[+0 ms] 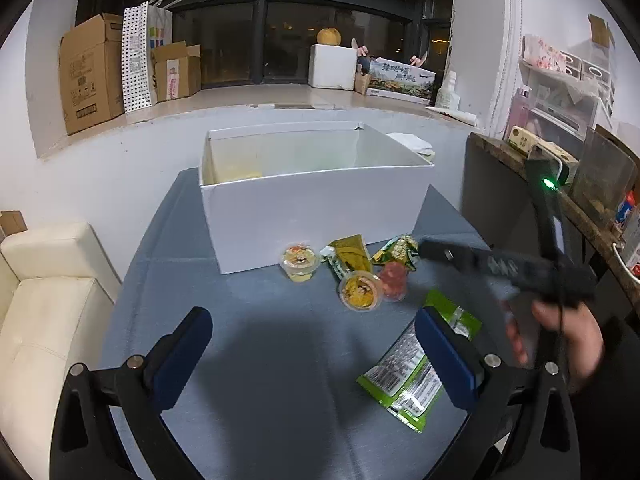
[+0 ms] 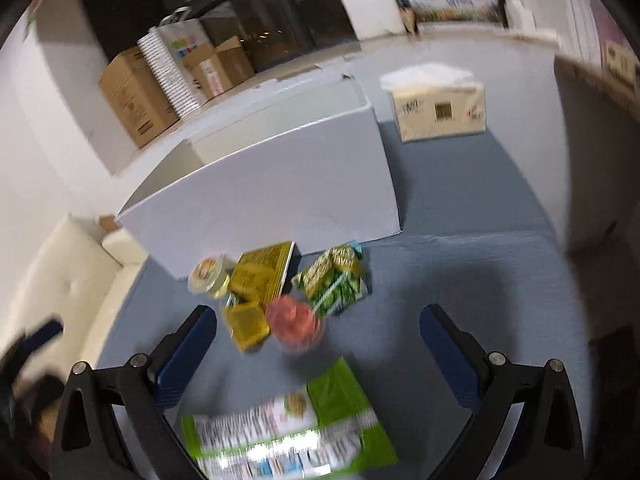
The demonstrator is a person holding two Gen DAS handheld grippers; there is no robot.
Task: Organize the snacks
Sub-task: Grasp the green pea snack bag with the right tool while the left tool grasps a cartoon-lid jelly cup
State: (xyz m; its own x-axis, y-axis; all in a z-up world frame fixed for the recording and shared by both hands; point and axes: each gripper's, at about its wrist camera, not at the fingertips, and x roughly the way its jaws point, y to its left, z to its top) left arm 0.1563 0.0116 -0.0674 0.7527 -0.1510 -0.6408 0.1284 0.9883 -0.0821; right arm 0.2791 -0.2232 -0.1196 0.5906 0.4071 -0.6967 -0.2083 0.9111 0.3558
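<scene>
Both grippers, left (image 1: 314,360) and right (image 2: 318,354), fingers wide, empty. Snack cups and packets, including a green foil packet (image 1: 416,376), lie before the open white cardboard box (image 1: 312,208) on the grey counter (image 1: 256,320).

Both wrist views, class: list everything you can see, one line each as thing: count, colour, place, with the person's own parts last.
storage box: 1, white, open, back of the blue table.
jelly cups: 3; a yellowish one by the box front, an orange-lidded one touching a red one.
olive-gold packet: 1, between the cups.
green-yellow packet: 1, by the box's right corner.
large green pouch: 1, green and silver, nearest the cameras.
tissue pack: 1, cream, right of the box.
cardboard boxes: 2, brown, on the sill.
sofa: 1, cream, left.
left tool: open, empty.
right tool: open, above the snacks.
hand: 1, holding the right tool.
</scene>
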